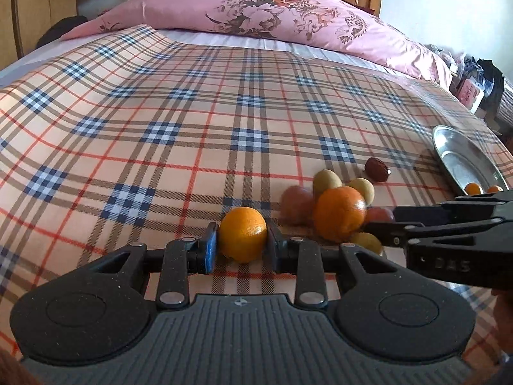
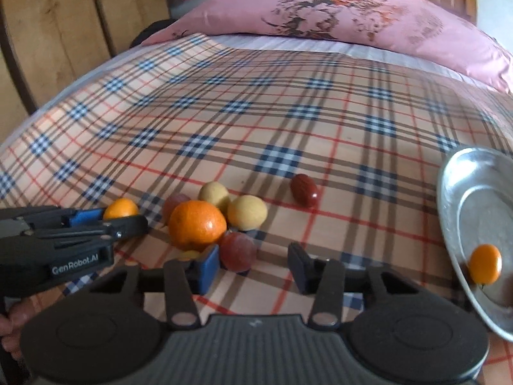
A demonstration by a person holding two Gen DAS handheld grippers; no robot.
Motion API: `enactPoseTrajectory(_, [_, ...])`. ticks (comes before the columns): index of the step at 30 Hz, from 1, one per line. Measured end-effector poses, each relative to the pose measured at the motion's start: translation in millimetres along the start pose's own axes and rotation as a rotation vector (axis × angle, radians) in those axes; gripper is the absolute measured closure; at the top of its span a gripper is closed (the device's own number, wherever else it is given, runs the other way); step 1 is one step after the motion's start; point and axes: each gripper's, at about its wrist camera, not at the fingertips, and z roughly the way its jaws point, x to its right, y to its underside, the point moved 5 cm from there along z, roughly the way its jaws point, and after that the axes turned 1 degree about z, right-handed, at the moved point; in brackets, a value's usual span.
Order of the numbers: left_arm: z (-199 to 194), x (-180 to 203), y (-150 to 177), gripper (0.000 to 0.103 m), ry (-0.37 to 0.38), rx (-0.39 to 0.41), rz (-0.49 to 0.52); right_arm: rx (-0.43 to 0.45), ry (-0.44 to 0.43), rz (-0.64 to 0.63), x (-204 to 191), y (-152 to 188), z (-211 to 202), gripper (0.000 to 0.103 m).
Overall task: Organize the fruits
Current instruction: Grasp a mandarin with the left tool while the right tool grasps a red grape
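The left gripper [image 1: 242,240] holds a small orange [image 1: 243,233] between its two fingers, both pads pressing on the sides of the fruit, which sits on the checked bed cover [image 1: 154,147]. Just to the right of these fingers lies a little pile of fruit: a bigger orange [image 1: 340,213], two pale yellow round fruits [image 2: 247,211] behind it, a reddish plum [image 2: 238,252] and, a bit further, a dark red date [image 2: 304,190] lying alone. The right gripper [image 2: 253,268] stands with its fingers apart; the plum is between them, touching the blue pad of the left finger [image 2: 208,264], while the other finger is clear of it, so the pads do not squeeze it. The bigger orange is just in front of that blue pad. Far to the right of the right fingers is a metal plate [image 2: 455,199] with one small orange fruit [image 2: 484,263] on it. A pink pillow [image 1: 288,6] lies at the far end of the bed
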Motion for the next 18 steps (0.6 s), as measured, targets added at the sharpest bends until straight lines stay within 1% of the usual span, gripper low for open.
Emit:
enactPoseTrajectory(1, [-2, 2, 1, 0.066, 0.001, 0.0, 0.0, -0.001, 0.005, -0.01, -1, 1, 0, 0.081])
enactPoseTrajectory(8, [-16, 4, 5, 0.066, -0.006, 0.007, -0.013, 0.025, 0.002, 0.037, 7, 2, -13, 0.081])
enactPoseTrajectory(11, [-23, 6, 4, 0.067, -0.007, 0.016, -0.018, 0.043, 0.028, 0.042, 10, 2, -25, 0.081])
enactPoseTrajectory(18, [-43, 21, 1, 0.066, -0.002, 0.039, -0.005, 0.098, 0.031, 0.08, 19, 0, -60, 0.081])
